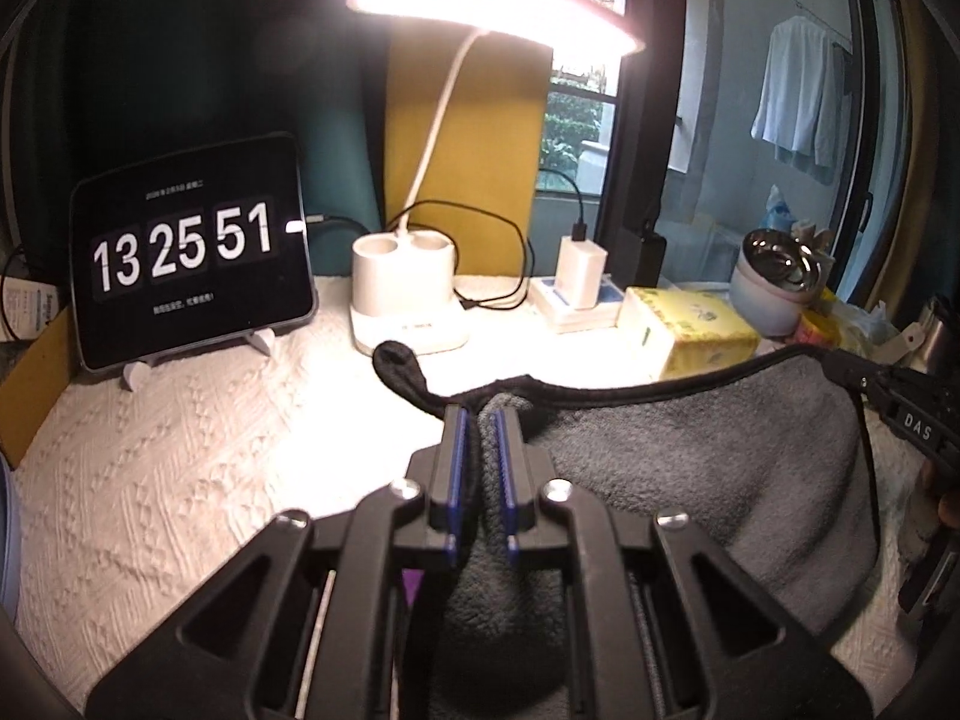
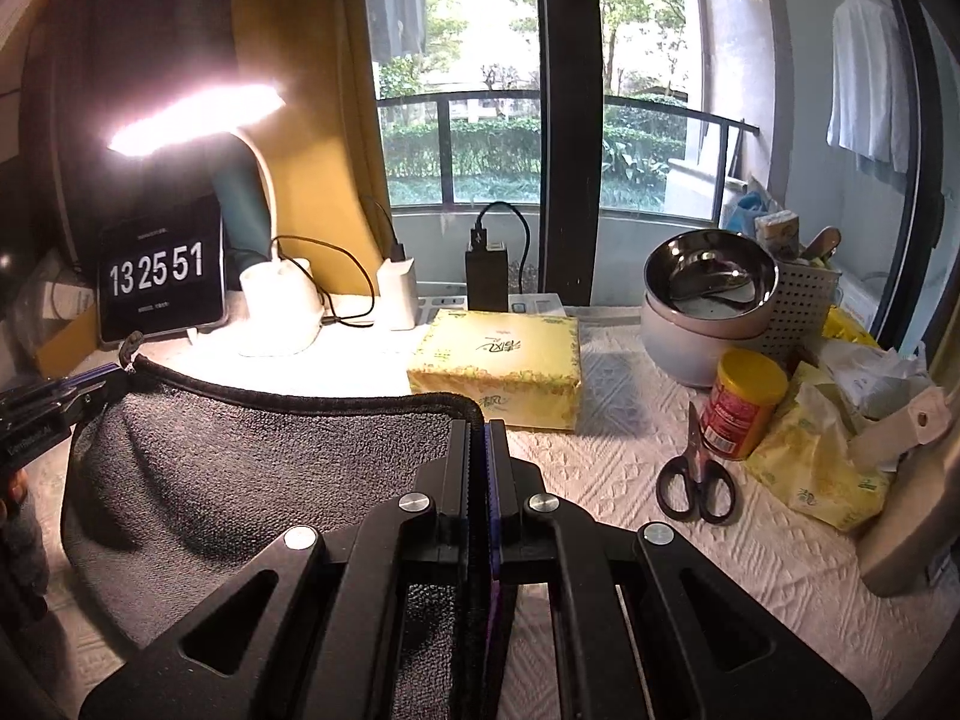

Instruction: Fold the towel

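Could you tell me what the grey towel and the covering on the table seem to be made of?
The towel looks like soft microfibre or terry: a matte grey, fuzzy nap, bound with a black stitched hem, sagging limply between the left gripper and the right gripper. The table covering appears to be white woven or quilted cotton, judging by its raised geometric pattern.

Grey towel (image 2: 252, 468), black-edged, held up by two corners, sagging between them above the white cloth-covered table (image 2: 690, 570).

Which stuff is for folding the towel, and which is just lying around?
For the job: grey fluffy towel with black edging; left gripper; right gripper.

Lying about: yellow tissue box, black-handled scissors, white desk lamp, flip-clock tablet.
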Tool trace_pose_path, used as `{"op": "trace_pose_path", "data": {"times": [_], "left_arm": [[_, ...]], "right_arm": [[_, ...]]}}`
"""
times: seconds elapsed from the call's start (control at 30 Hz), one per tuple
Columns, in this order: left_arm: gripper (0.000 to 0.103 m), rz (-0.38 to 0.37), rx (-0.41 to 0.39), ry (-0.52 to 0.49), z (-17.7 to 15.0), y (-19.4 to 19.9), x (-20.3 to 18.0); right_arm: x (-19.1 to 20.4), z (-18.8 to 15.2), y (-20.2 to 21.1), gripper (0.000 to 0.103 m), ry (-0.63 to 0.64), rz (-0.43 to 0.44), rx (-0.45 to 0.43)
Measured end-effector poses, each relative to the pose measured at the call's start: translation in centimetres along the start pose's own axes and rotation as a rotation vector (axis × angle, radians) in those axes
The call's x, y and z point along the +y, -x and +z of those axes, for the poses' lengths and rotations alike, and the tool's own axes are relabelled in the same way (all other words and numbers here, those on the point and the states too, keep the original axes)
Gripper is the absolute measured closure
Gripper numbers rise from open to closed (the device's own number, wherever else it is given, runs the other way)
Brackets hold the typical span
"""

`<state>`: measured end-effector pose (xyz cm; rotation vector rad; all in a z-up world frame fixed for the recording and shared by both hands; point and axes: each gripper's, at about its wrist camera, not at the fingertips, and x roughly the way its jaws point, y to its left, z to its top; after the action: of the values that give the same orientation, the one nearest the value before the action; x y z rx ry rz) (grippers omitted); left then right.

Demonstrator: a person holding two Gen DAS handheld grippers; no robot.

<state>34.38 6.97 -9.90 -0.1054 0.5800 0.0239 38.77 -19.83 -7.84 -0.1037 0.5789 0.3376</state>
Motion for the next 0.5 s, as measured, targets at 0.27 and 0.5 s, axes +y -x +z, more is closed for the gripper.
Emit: {"op": "trace_pose_path", "data": {"times": [0.27, 0.5], "left_arm": [[0.09, 0.023, 0.076, 0.001, -0.8, -3.2, 0.4], [0.085, 0.043, 0.19, 0.016, -1.8, -5.5, 0.8]], "right_arm": [[-0.4, -0.6, -3.2, 0.098, -0.004, -0.021, 0.072], [-0.5, -1.8, -5.3, 0.098, -0.012, -0.051, 0.158]]}}
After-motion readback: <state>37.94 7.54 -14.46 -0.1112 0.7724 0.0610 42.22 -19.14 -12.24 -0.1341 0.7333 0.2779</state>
